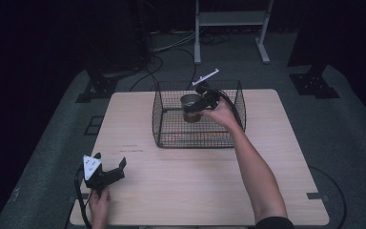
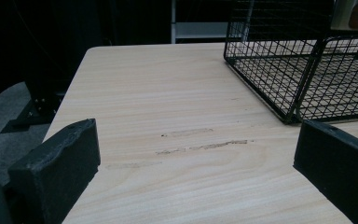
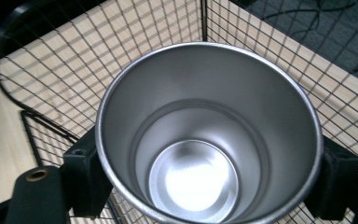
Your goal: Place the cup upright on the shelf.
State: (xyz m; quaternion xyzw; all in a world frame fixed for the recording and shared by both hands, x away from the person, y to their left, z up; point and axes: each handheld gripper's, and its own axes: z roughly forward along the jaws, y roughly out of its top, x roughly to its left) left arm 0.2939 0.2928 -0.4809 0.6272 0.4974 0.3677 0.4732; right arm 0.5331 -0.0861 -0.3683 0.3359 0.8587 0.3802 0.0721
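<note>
At the left of the high view, the left hand-held gripper (image 1: 110, 168) rests low over the near-left part of the wooden surface (image 1: 195, 191), held by the person's left hand (image 1: 98, 206), with its grey three-cornered plate on top and a cable trailing toward the near edge. Its 2 black jaws stand wide apart with nothing between them; in the left gripper view only bare wood grain with a few faint scuff marks (image 2: 200, 145) lies in the gap, and the gripper (image 2: 196, 163) points toward the corner of the wire basket (image 2: 284, 70), which sits well apart from it. Toward the middle of the surface stands that black wire basket (image 1: 162, 129), open at the top, with its mesh floor on the wood. Inside it, toward the far side, is the metal cup (image 1: 190, 106), upright with its mouth facing up. The right hand-held gripper (image 1: 194, 107) reaches over the basket's right wall from the person's right hand (image 1: 221, 113) and holds the cup, its jaws closed against the cup's 2 opposite sides. In the right gripper view the cup (image 3: 205, 140) is seen from above, shiny and empty, with a black pad pressed on each flank just under the rim, and the basket's mesh (image 3: 65, 60) behind and below it.
</note>
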